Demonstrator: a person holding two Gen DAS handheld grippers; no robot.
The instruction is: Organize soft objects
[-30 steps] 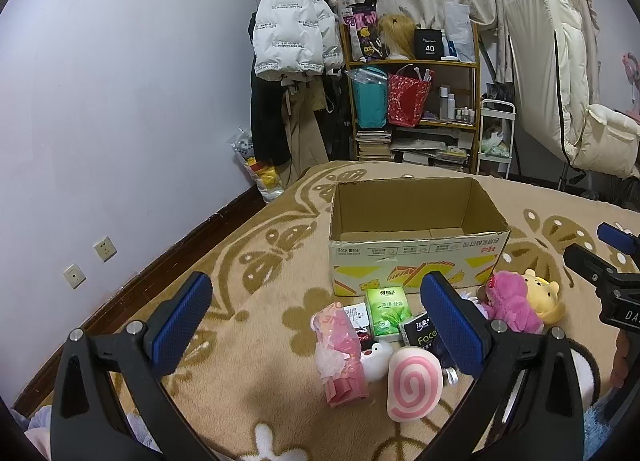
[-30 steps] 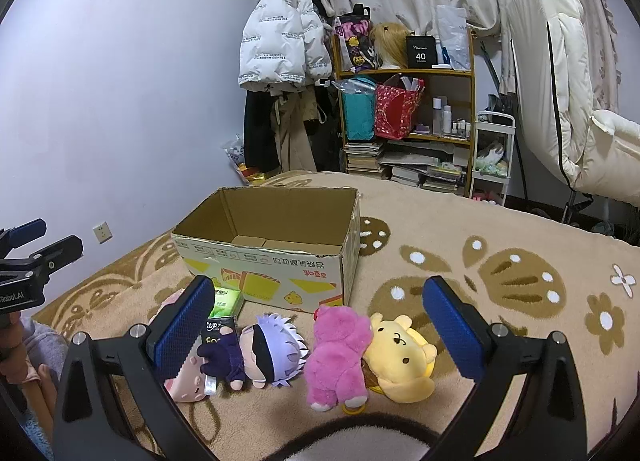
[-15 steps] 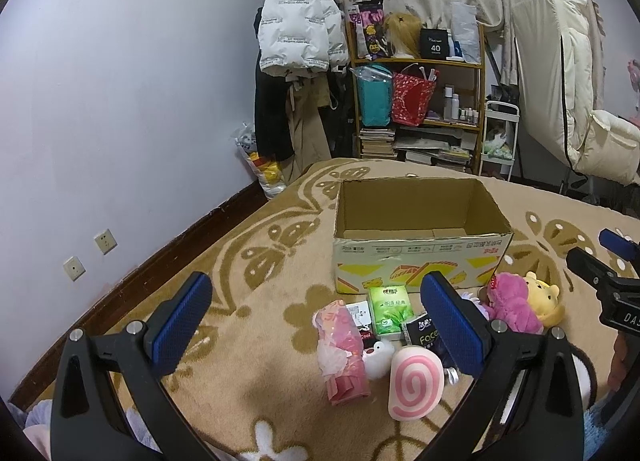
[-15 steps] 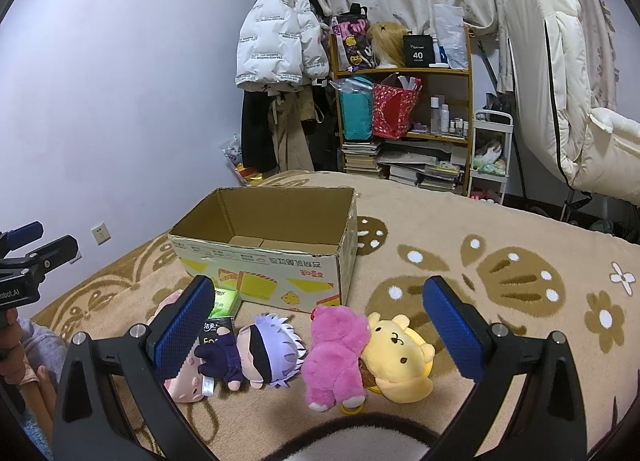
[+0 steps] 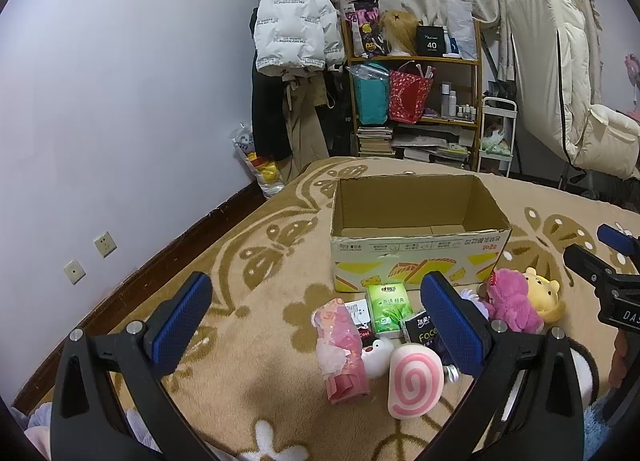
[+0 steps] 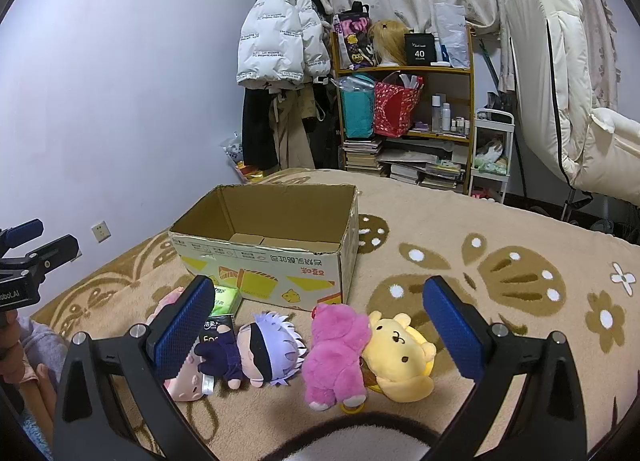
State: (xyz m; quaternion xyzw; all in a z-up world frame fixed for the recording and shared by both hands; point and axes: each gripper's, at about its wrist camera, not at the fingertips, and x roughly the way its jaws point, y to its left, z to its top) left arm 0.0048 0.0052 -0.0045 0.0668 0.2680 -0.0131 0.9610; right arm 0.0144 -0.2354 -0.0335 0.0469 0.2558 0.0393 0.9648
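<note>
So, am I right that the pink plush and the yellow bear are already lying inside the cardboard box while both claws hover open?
Not quite: the cardboard box looks empty. The pink plush and yellow bear lie side by side on the rug in front of it, as the right wrist view shows. The rest holds: the left claw and right claw are both open, holding nothing.

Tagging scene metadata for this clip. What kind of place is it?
Most likely a lived-in bedroom at home. A white puffer jacket hangs by the wall, a cluttered shelf holds books and bottles, and plush toys lie on a patterned blanket beside a cardboard box.
</note>
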